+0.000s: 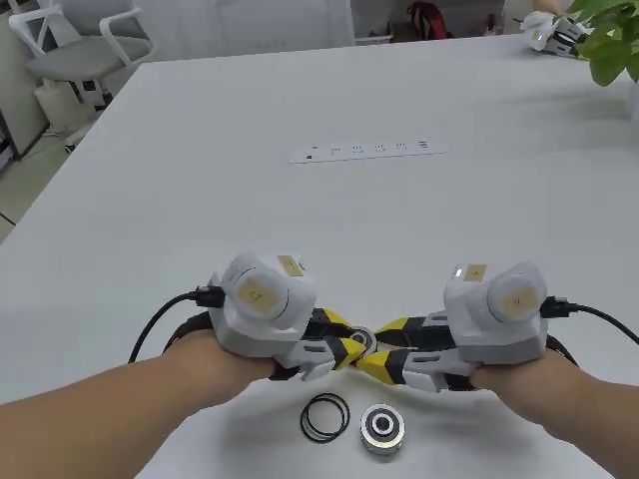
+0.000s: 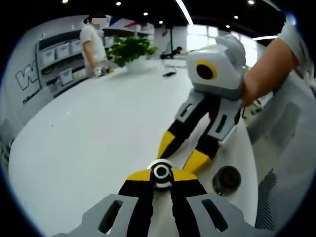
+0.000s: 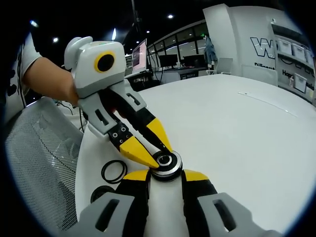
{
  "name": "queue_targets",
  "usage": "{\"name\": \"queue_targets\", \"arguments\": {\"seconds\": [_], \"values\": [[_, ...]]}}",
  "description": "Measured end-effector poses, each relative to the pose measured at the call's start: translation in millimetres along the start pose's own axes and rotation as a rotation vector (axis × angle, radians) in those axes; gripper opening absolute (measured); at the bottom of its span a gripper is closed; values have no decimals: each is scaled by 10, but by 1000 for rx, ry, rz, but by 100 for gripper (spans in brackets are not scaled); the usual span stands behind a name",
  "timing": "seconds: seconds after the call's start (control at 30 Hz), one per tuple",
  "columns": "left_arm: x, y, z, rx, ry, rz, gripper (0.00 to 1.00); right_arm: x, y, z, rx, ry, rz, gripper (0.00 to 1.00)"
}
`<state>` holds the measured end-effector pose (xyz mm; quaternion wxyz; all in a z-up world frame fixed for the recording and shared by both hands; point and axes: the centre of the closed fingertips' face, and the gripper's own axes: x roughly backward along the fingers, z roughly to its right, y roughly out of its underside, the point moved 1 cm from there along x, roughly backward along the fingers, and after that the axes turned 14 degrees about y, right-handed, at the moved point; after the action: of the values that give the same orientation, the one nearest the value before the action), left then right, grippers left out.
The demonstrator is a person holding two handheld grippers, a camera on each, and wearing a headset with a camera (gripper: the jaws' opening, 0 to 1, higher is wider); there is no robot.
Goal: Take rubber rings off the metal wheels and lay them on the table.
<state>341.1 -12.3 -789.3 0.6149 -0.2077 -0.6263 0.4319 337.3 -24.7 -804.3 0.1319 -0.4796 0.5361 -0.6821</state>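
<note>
A small metal wheel (image 1: pixel 360 340) hangs just above the table's near edge, with both grippers meeting on it. In the left gripper view my left gripper (image 2: pixel 161 177) is shut on the wheel (image 2: pixel 161 171), seen face on between its yellow tips. My right gripper (image 3: pixel 165 176) is shut on the same wheel (image 3: pixel 166 162) from the opposite side. There the left gripper (image 3: pixel 154 145) pinches the wheel's rim. Black rubber rings (image 1: pixel 347 411) lie on the table in front of the grippers. Beside them stands a second metal wheel (image 1: pixel 382 426).
The white table (image 1: pixel 329 220) stretches far ahead, with a flush socket panel (image 1: pixel 367 151) in its middle. A plant (image 1: pixel 609 40) stands at the far right corner and an office chair (image 1: pixel 80 50) beyond the far left. A person (image 2: pixel 94 42) stands by the plant.
</note>
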Motion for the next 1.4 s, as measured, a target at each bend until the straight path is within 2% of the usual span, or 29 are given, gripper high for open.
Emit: {"name": "queue_targets", "arguments": {"seconds": [0.4, 0.53, 0.73, 1.0, 1.17, 1.37, 1.4], "values": [[1, 3, -7, 6, -5, 7, 13, 45, 27, 14, 52, 7, -9, 14], [2, 2, -5, 7, -6, 7, 13, 58, 46, 34, 33, 5, -17, 9], [-1, 4, -4, 10, -9, 7, 13, 61, 51, 37, 27, 8, -20, 6], [2, 6, -1, 13, -8, 7, 13, 67, 61, 82, -26, 12, -30, 1], [0, 7, -6, 8, -13, 4, 13, 87, 48, 145, -120, 20, -39, 0], [-11, 1, -6, 11, -17, 4, 12, 98, 37, 173, -177, 24, -31, 0], [-13, 0, -6, 13, -19, 3, 12, 99, 29, 185, -207, 29, -27, 0]]}}
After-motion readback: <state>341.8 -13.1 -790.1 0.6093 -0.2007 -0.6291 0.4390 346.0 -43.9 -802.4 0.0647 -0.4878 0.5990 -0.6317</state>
